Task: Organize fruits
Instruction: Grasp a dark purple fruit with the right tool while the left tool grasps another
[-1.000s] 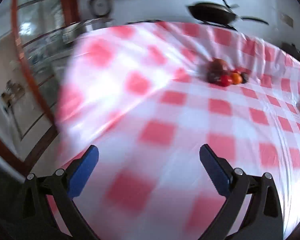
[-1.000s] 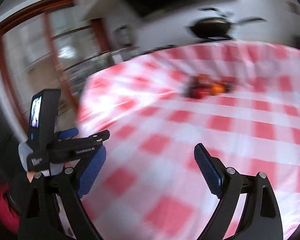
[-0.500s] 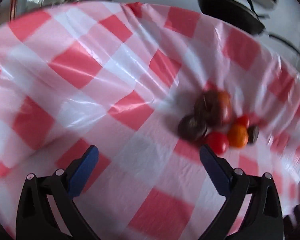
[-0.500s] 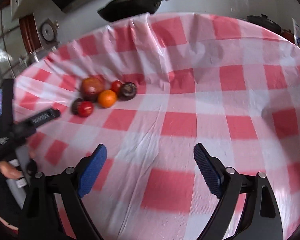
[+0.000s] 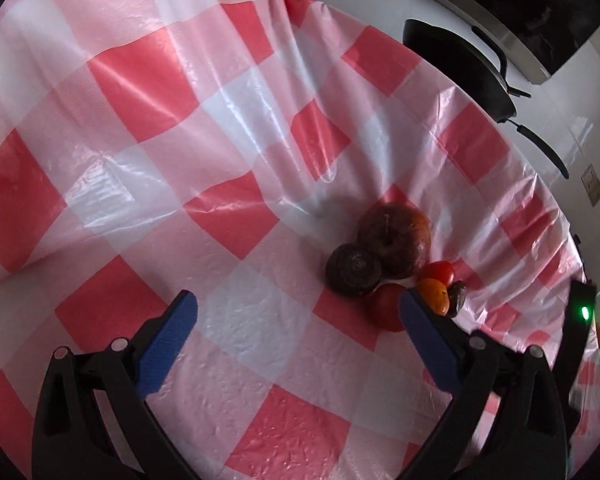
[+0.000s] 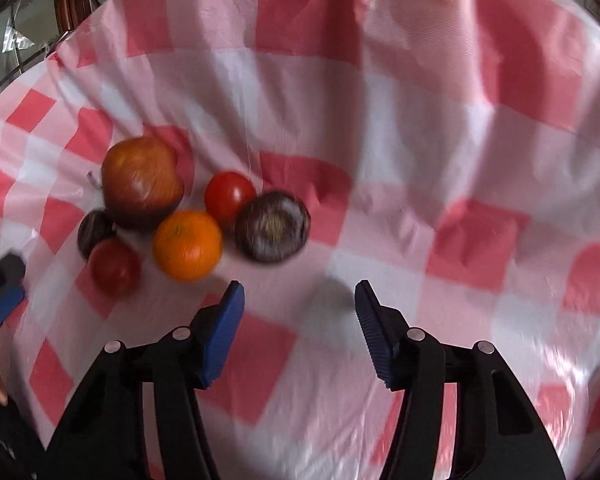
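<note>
Above fruit cluster (image 6: 192, 220), downtilted tongs (image 6: 300, 320)

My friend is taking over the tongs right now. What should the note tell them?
Left tongs: open, empty, low over the checked cloth, just left of the fruit.
Right tongs: jaws have just been closing, nothing between them, just short of the fruit.
Fruit sits in one tight pile: apple, orange, two tomatoes, two dark round fruits.
Done: nothing picked yet.
Left: all the sorting.
</note>
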Tool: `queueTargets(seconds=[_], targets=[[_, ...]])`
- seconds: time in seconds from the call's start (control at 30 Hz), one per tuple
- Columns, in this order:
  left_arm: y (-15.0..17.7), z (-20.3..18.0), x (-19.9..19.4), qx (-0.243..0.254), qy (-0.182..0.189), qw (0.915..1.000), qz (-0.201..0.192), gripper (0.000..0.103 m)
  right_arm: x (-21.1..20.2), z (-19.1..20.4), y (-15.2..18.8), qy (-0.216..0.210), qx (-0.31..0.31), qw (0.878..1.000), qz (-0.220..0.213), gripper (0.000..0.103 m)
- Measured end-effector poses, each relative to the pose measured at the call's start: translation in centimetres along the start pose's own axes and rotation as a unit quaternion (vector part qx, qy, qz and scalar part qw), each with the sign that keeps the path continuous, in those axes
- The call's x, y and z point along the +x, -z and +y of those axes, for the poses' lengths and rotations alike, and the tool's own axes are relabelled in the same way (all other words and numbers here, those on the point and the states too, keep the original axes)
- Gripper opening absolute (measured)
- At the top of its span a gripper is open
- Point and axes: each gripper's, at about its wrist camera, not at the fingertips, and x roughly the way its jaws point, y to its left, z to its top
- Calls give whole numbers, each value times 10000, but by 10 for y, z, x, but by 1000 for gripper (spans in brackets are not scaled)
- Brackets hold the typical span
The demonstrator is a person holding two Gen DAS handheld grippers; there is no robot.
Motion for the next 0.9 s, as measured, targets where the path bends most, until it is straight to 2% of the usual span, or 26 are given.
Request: queueTargets(seconds=[0.13, 0.23, 0.3, 0.37, 0.5, 0.63, 0.7, 0.77, 0.9], targets=[[2, -2, -4, 91, 4, 9999, 55, 101, 14, 5, -15, -76, -99, 9999, 37, 53], [3, -5, -3, 195, 27, 9998, 95, 101, 21, 10, -24, -86, -153, 9998, 5, 49], [4, -6, -2, 254, 64, 9996, 121, 101, 23, 11, -27, -91, -177, 9998, -15, 36], [4, -7, -1, 296, 119, 9993, 186, 101, 18, 11, -23, -39, -85, 10000, -32, 36], [6, -11, 0, 430, 141, 9987, 231, 101, -19, -2, 4, -357, 713, 9959, -424, 36], [9, -17, -1, 587, 169, 9977, 283, 101, -55, -13, 45, -828, 1679, 9780, -920, 36], [9, -14, -2, 504, 162, 9982, 297, 101, -59, -14, 53, -844, 1808, 9749, -989, 36], [9, -11, 2, 403, 185, 9977, 510, 101, -59, -18, 60, -849, 1917, 9722, -1042, 37], [9, -15, 3, 624, 138, 9962, 595, 101, -51, -22, 56, -1145, 2083, 9654, -1069, 37]])
